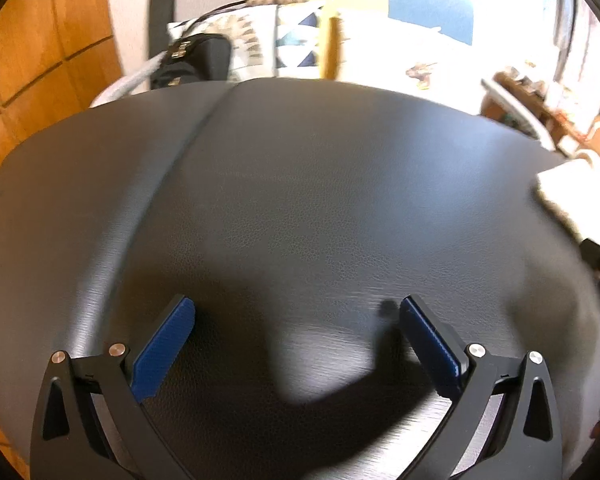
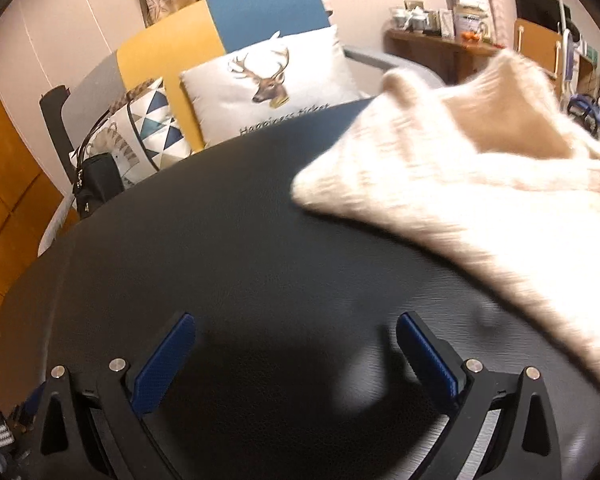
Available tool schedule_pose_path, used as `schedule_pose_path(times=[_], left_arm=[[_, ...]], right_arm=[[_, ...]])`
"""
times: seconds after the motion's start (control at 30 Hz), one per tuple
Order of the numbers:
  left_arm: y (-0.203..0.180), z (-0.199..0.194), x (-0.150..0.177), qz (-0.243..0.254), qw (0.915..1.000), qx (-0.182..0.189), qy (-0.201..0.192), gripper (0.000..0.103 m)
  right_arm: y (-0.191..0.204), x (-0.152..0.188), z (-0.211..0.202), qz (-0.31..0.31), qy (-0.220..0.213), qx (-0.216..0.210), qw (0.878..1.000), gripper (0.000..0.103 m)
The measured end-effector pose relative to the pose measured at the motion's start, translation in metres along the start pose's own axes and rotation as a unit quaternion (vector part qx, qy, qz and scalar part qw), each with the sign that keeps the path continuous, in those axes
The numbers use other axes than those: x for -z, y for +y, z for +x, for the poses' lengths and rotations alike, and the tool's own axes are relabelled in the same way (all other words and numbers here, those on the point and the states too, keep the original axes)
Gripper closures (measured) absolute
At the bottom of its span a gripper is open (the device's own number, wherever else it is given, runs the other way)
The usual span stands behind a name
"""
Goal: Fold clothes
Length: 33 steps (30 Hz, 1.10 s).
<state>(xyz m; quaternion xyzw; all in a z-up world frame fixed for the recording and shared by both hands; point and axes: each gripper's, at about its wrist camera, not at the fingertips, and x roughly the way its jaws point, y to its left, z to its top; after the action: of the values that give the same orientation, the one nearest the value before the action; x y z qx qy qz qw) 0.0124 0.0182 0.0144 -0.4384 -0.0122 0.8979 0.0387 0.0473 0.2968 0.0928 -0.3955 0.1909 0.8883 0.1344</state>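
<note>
Black leather-textured table before cushioned sofa | cream knitted garment lay crumpled, right side | left gripper, right gripper: fingers spread wide, empty | step: pre-fold approach | next: grasp edge, spread flat

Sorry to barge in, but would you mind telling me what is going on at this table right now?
A person is holding two sets of tongs over a black leather-look table, apparently about to fold clothes. The left tongs and the right tongs are both open and hold nothing. A cream knitted sweater lies rumpled on the table's right side, ahead and to the right of the right tongs, not yet gripped. Both pictures are blurred.
</note>
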Motion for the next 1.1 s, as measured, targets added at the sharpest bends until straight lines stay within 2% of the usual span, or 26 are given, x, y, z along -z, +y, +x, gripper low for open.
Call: schedule_pose_path(times=[0.13,0.23,0.4,0.57,0.73,0.83,1.1], left_arm=[[-0.036,-0.022,-0.003,0.051,0.9979,0.032,-0.023,0.0],[-0.068,-0.039,-0.007,0.11,0.9925,0.033,-0.042,0.0],[-0.101,-0.052,-0.015,0.155,0.9858,0.043,-0.048,0.0],[-0.115,-0.057,-0.019,0.15,0.987,0.045,-0.036,0.0],[-0.109,-0.062,-0.019,0.115,0.992,0.047,-0.023,0.0],[-0.113,-0.065,-0.018,0.113,0.9923,0.044,-0.025,0.0],[-0.145,-0.078,-0.021,0.147,0.9853,0.074,-0.044,0.0]], right_arm=[[-0.024,0.01,-0.034,-0.045,-0.028,0.033,0.998,0.0],[-0.037,0.017,-0.053,-0.079,-0.039,0.046,0.995,0.0],[-0.027,0.005,-0.06,-0.084,-0.039,0.037,0.995,0.0],[-0.017,0.0,-0.069,-0.071,-0.055,0.039,0.995,0.0],[-0.018,0.0,-0.075,-0.065,-0.046,0.039,0.996,0.0],[-0.015,0.003,-0.077,-0.064,-0.048,0.063,0.995,0.0],[-0.038,0.007,-0.09,-0.023,-0.058,0.106,0.992,0.0]])
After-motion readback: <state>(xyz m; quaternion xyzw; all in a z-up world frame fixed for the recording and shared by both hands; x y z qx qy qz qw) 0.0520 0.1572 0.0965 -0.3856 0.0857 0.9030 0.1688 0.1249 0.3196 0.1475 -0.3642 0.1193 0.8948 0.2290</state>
